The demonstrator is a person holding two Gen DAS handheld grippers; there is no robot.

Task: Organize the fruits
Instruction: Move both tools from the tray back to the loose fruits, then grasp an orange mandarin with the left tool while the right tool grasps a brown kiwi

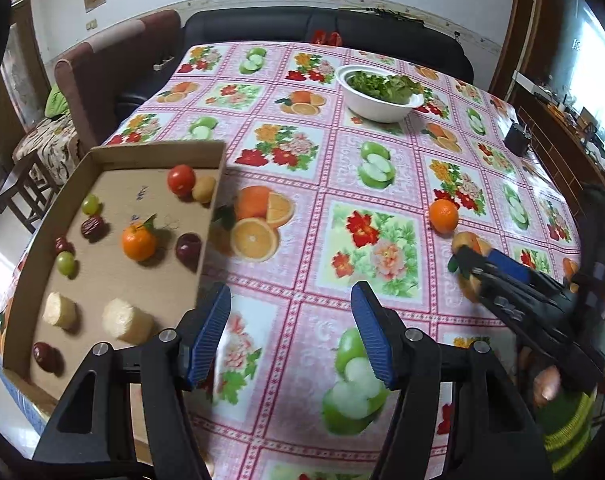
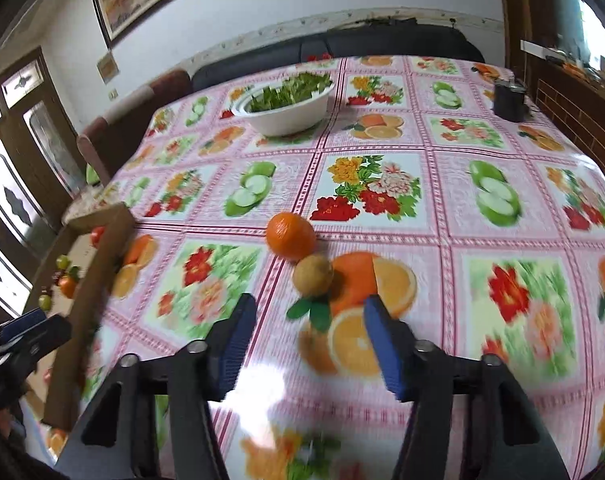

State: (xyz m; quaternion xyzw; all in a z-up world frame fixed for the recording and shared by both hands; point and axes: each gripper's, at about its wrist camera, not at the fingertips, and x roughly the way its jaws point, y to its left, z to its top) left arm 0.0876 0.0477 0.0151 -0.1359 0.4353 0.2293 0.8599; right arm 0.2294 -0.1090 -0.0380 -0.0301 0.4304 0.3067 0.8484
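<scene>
Left tool (image 1: pixel 290 332): jaws spread, nothing between the ribbed blue pads, beside the tray's near corner.
Right tool (image 2: pixel 308 344): jaws apart, empty, just short of a small round yellow-brown fruit (image 2: pixel 313 275).
Loose fruit: a glossy orange (image 2: pixel 290 236) touched that fruit on the floral oilcloth surface (image 2: pixel 382 128).
Cardboard tray (image 1: pixel 212 216): shallow, holding an orange (image 1: pixel 139 241), tomato (image 1: pixel 181 179), green grapes (image 1: pixel 66 263), dark dates, pale cylinders.
White bowl (image 1: pixel 376 106): smooth, filled with leafy greens (image 1: pixel 378 82).
</scene>
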